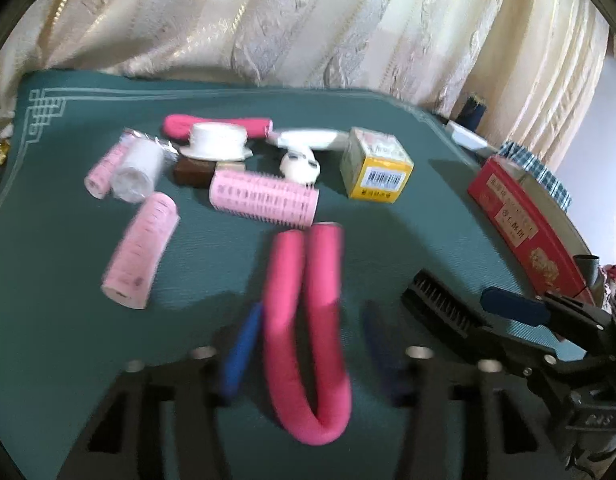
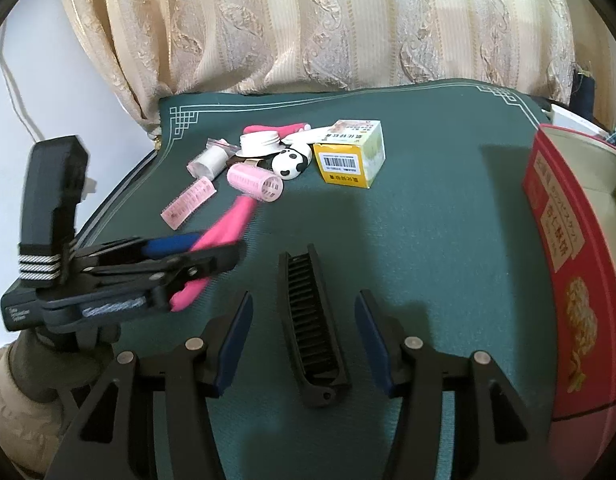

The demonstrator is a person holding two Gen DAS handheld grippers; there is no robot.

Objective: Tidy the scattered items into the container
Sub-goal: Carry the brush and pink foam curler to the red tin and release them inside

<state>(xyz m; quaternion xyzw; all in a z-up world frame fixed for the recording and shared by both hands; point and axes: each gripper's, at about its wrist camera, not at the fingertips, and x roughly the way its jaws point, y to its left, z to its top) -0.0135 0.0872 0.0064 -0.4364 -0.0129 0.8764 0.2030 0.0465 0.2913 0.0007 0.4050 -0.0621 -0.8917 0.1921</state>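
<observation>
Matt green cloth mat — plastic comb.

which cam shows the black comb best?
Right wrist. The black comb lies whole and sharp between that gripper's open fingers, teeth visible. The left wrist view catches only its far end at the right edge, the rest hidden behind the right gripper.

Red box cut off at frame edge; left hand-held gripper motion-blurred.
</observation>
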